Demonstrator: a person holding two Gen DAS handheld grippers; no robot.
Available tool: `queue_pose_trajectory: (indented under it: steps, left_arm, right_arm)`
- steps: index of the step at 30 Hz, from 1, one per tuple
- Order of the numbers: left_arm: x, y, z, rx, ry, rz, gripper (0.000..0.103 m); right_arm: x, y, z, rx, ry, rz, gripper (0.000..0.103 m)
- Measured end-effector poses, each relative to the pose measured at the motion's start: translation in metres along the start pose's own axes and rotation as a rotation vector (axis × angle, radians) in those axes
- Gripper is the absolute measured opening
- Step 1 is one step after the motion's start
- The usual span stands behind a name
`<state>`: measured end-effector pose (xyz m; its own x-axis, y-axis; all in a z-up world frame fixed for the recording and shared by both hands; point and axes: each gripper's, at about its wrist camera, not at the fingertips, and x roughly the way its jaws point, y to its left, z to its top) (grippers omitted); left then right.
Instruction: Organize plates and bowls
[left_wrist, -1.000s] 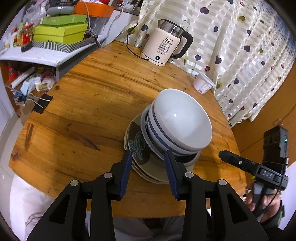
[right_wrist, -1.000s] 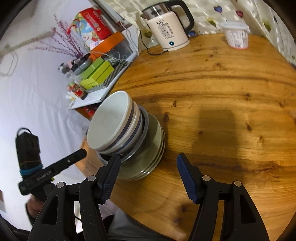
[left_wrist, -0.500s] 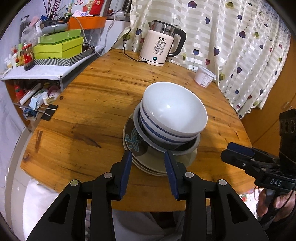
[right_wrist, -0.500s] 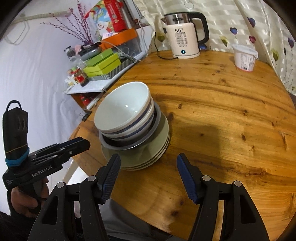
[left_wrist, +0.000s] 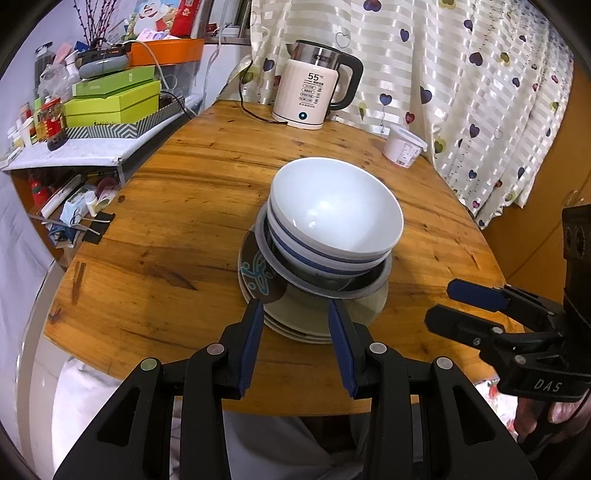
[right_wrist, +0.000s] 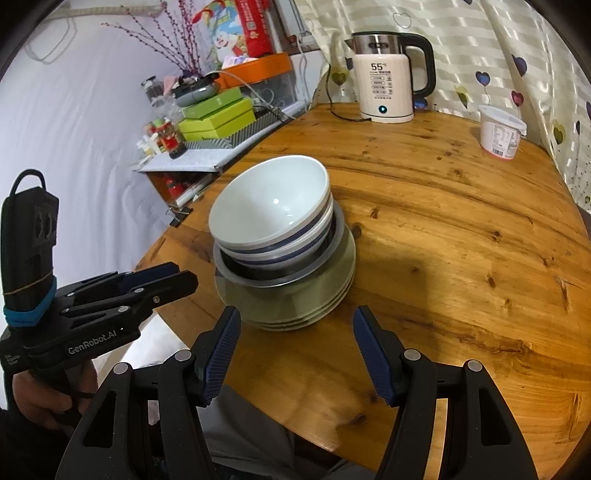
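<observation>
Both grippers have pulled back and rolled level; the stack (left_wrist: 325, 254) now sits at 12 o'clock of the left gripper (left_wrist: 295, 325). Left fingers part open, right gripper (right_wrist: 295, 332) fingers wide, both empty. Stack on the bench (left_wrist: 177, 206) looks done, so likely retreat.

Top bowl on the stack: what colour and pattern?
White top bowl with a dark blue band around its outside, clearest in the right wrist view.

We see two nested white ceramic bowls with blue bands (left_wrist: 334, 218) sitting upright in a dark grey-rimmed shallow bowl (left_wrist: 373, 286), which rests atop a stack of pale greenish round plates (right_wrist: 325, 291) near the front edge of the table.
</observation>
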<state>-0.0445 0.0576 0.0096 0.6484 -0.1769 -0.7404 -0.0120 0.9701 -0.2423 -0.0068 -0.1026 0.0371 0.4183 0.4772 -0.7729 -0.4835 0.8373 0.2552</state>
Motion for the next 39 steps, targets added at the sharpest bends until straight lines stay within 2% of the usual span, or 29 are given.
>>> queue_pose_trajectory:
  steps: [4,8,11,14,17,39]
  left_arm:
    - [0.001,-0.003,0.0,0.019,-0.005,0.044,0.038]
    - [0.005,0.0,0.0,0.006,0.005,0.033,0.038]
    - [0.007,-0.001,0.0,0.014,0.016,0.073,0.038]
    - [0.009,-0.002,-0.001,0.011,0.019,0.056,0.038]
    - [0.011,-0.003,-0.001,0.027,0.019,0.092,0.038]
    - [0.022,-0.001,-0.002,0.015,0.052,0.076,0.038]
  right_arm:
    - [0.004,0.001,0.001,-0.011,0.01,-0.001,0.064]
    - [0.008,0.001,0.002,-0.015,0.019,0.0,0.064]
    - [0.01,0.002,0.001,-0.02,0.024,-0.001,0.064]
    - [0.012,0.003,0.002,-0.024,0.028,-0.001,0.064]
    - [0.014,0.004,0.002,-0.028,0.032,-0.002,0.064]
    - [0.026,0.004,0.004,-0.028,0.06,-0.001,0.064]
